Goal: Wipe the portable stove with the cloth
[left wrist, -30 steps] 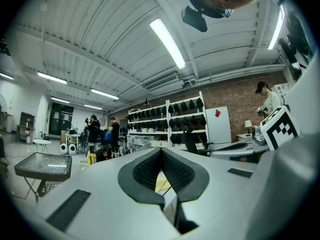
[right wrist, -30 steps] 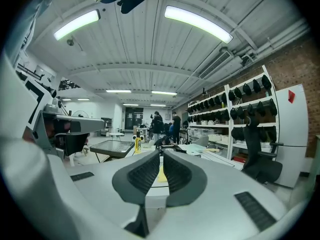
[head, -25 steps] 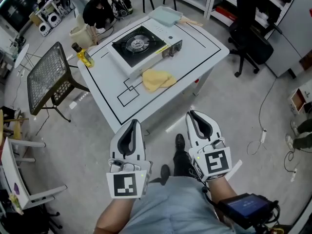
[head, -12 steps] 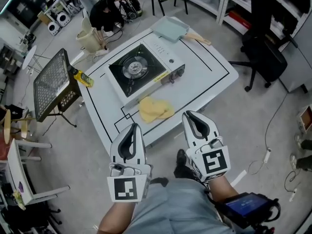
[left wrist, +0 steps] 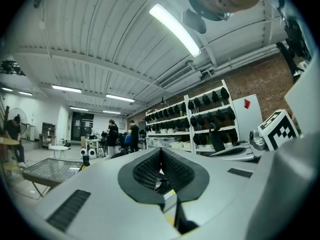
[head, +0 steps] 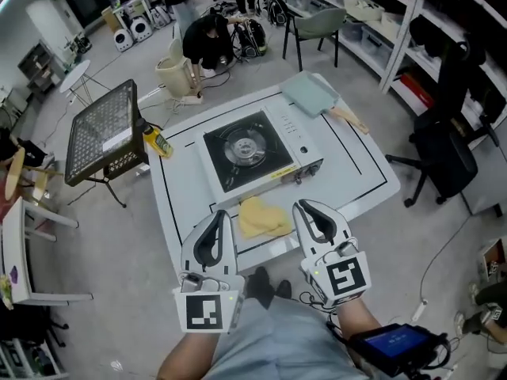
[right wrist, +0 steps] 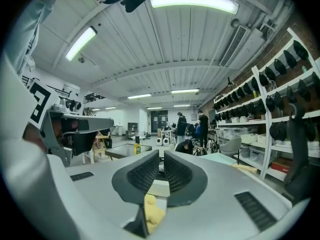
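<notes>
Portable stove (head: pixel 253 150) at tabletop (head: pixel 356 165) centre plain only in head view, cloth (head: pixel 264 218) by near edge, left gripper (head: pixel 218 214) and right gripper (head: pixel 306 206) fingers together, empty

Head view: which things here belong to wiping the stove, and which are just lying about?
For the job:
stove
cloth, on the table in front of the stove
left gripper and right gripper, both shut and empty

Lying about:
blue pan
yellow bottle
mesh stand
green chair
</notes>
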`<state>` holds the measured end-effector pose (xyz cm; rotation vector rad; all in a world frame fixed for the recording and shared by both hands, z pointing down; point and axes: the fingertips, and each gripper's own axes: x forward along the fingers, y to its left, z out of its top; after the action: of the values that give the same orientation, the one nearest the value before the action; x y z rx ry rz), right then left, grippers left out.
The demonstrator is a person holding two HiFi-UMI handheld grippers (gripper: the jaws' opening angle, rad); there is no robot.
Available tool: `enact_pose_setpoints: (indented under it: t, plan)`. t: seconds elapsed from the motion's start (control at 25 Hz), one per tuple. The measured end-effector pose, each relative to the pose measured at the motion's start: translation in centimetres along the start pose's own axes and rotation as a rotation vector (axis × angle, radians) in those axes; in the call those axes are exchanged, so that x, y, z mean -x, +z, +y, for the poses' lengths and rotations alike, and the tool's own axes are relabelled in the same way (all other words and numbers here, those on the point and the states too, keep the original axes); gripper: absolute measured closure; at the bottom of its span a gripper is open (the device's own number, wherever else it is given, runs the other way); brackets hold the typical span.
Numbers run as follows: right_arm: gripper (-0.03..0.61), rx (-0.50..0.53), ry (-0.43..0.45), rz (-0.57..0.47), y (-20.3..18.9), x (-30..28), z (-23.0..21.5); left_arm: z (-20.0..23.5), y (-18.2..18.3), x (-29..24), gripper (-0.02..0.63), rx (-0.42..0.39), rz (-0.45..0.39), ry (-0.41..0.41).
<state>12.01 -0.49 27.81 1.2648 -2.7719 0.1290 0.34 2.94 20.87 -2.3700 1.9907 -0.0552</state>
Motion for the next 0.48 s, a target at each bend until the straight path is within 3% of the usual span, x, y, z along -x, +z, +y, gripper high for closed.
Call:
enact_pose_setpoints:
  t: [0.4,0.48]
  plan:
    - [0.511,-0.026,0.177,0.151,-7.2,-7.5,2.8,6.7,-7.8,-2.9,0.597,0.069,0.118,0.105]
    - [0.387,-0.027,0.211,0.222,-9.7,-9.2,3.5,8.0,-9.7,-3.5,0.597,0.089,0.142,0.119]
